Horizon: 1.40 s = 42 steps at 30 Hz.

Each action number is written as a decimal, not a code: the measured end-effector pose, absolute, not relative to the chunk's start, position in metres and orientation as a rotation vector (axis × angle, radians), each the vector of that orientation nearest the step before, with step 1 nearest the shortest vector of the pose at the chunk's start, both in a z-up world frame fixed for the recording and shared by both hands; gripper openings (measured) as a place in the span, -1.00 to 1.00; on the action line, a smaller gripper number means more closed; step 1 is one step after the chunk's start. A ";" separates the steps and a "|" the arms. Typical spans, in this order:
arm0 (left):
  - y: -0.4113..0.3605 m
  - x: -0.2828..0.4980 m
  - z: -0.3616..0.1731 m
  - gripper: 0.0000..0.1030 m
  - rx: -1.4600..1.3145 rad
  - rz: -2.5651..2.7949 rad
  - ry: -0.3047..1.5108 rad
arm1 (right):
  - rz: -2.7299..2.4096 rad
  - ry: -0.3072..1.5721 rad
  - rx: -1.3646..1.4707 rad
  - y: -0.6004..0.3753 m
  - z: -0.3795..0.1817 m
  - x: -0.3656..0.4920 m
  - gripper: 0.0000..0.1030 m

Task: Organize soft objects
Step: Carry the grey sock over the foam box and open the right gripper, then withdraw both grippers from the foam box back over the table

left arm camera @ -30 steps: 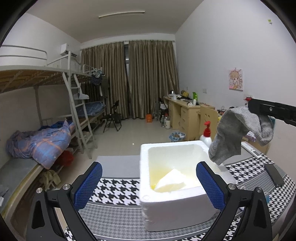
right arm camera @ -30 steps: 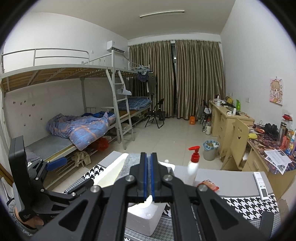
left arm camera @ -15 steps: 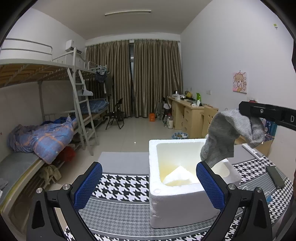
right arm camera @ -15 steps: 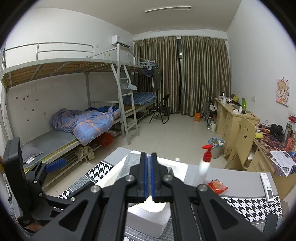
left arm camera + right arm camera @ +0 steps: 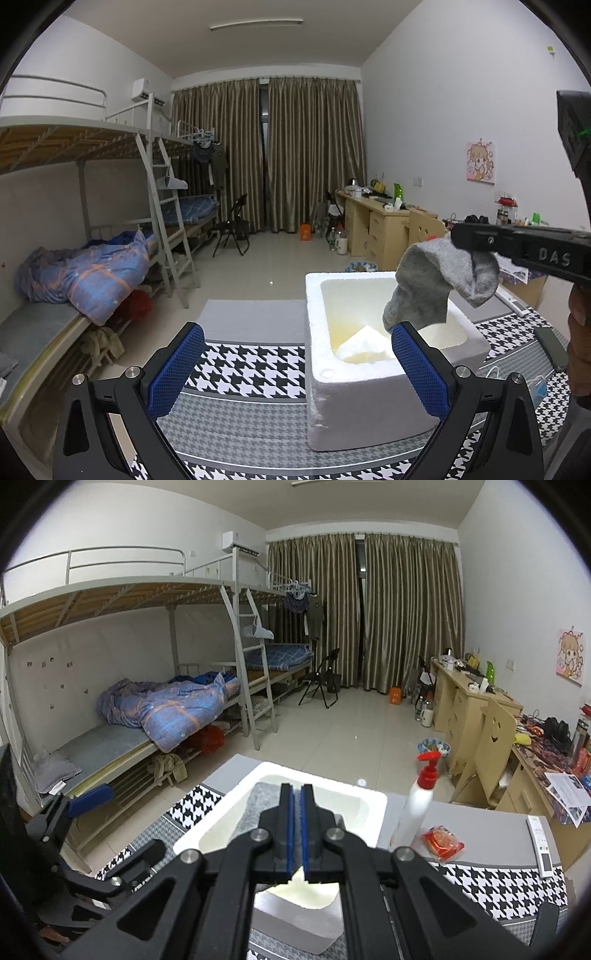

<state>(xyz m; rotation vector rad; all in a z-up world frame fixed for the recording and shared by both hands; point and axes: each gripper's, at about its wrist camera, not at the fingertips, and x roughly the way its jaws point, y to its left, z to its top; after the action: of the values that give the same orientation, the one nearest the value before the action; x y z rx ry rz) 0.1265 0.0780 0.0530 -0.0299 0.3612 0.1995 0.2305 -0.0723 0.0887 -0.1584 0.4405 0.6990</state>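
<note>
A grey sock (image 5: 432,284) hangs from my right gripper (image 5: 476,242), which is shut on it and holds it above the open white foam box (image 5: 332,373). In the right wrist view the right gripper (image 5: 295,812) is shut and the sock (image 5: 255,812) drapes below it over the foam box (image 5: 369,805). A white soft item (image 5: 364,343) lies inside the box. My left gripper (image 5: 295,369) is open and empty, just in front of the box.
The box stands on a houndstooth-patterned table (image 5: 243,365). A pump bottle (image 5: 419,805), a red packet (image 5: 441,843) and a remote (image 5: 540,842) lie behind the box. A dark phone (image 5: 552,347) lies at the right.
My right gripper has carried the sock leftward, from beside the box's right edge to over its opening. The left gripper has shifted slightly, staying open.
</note>
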 end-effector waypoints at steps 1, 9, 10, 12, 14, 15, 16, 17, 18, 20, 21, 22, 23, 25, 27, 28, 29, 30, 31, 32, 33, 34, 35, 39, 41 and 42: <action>0.079 0.125 0.052 0.98 -0.033 0.198 0.360 | 0.700 0.449 -0.161 -0.070 0.087 0.231 -0.89; 0.086 0.130 0.044 0.98 -0.055 0.188 0.380 | 0.686 0.494 -0.176 -0.065 0.077 0.243 -0.89; 0.086 0.130 0.042 0.98 -0.056 0.186 0.383 | 0.689 0.504 -0.176 -0.065 0.075 0.245 -0.89; 0.088 0.131 0.040 0.98 -0.058 0.185 0.390 | 0.691 0.517 -0.184 -0.062 0.072 0.247 -0.89; 0.090 0.131 0.039 0.98 -0.063 0.185 0.396 | 0.696 0.537 -0.179 -0.060 0.069 0.249 -0.88; 0.090 0.132 0.039 0.98 -0.065 0.184 0.397 | 0.703 0.553 -0.178 -0.059 0.067 0.251 -0.88; 0.091 0.132 0.038 0.98 -0.070 0.186 0.399 | 0.708 0.572 -0.177 -0.057 0.065 0.253 -0.86; 0.092 0.132 0.037 0.97 -0.072 0.185 0.402 | 0.707 0.585 -0.174 -0.056 0.063 0.256 -0.76; 0.093 0.132 0.037 0.98 -0.072 0.182 0.404 | 0.702 0.597 -0.171 -0.055 0.061 0.258 -0.67; 0.090 0.132 0.036 0.98 -0.069 0.184 0.406 | 0.706 0.617 -0.174 -0.054 0.057 0.261 -0.02; 0.092 0.132 0.036 0.98 -0.074 0.186 0.406 | 0.708 0.615 -0.172 -0.054 0.057 0.261 0.13; 0.094 0.132 0.036 0.98 -0.078 0.186 0.406 | 0.706 0.605 -0.162 -0.056 0.057 0.260 0.27; 0.095 0.132 0.036 0.98 -0.081 0.188 0.405 | 0.708 0.606 -0.160 -0.055 0.057 0.260 0.29; 0.098 0.131 0.036 0.98 -0.088 0.191 0.404 | 0.709 0.610 -0.162 -0.056 0.058 0.260 0.29; 0.099 0.131 0.036 0.98 -0.094 0.192 0.406 | 0.702 0.598 -0.156 -0.060 0.061 0.258 0.30; 0.099 0.131 0.036 0.98 -0.094 0.189 0.406 | 0.703 0.599 -0.150 -0.061 0.062 0.258 0.30; 0.098 0.130 0.036 0.98 -0.092 0.187 0.405 | 0.705 0.598 -0.146 -0.062 0.062 0.257 0.30; 0.097 0.130 0.037 0.98 -0.090 0.184 0.403 | 0.703 0.596 -0.143 -0.063 0.063 0.257 0.30; 0.097 0.129 0.037 0.98 -0.089 0.182 0.403 | 0.702 0.592 -0.142 -0.065 0.064 0.255 0.30; 0.096 0.129 0.038 0.98 -0.087 0.179 0.401 | 0.703 0.589 -0.143 -0.066 0.065 0.255 0.30; 0.095 0.128 0.039 0.98 -0.086 0.174 0.398 | 0.701 0.586 -0.143 -0.065 0.065 0.254 0.30; 0.097 0.129 0.040 0.98 -0.086 0.171 0.398 | 0.700 0.582 -0.143 -0.066 0.066 0.253 0.30; 0.096 0.129 0.041 0.98 -0.085 0.168 0.398 | 0.702 0.577 -0.143 -0.068 0.067 0.253 0.30; 0.094 0.127 0.044 0.98 -0.096 0.152 0.391 | 0.697 0.553 -0.134 -0.075 0.072 0.248 0.41; 0.094 0.126 0.046 0.98 -0.097 0.156 0.387 | 0.698 0.534 -0.131 -0.078 0.074 0.244 0.48; 0.093 0.126 0.046 0.98 -0.096 0.152 0.387 | 0.699 0.524 -0.130 -0.080 0.076 0.242 0.48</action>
<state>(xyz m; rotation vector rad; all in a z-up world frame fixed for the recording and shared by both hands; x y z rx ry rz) 0.1255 0.0931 0.0457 -0.0965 0.3868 0.1521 0.2420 -0.0801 0.0757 -0.1304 0.5241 0.6994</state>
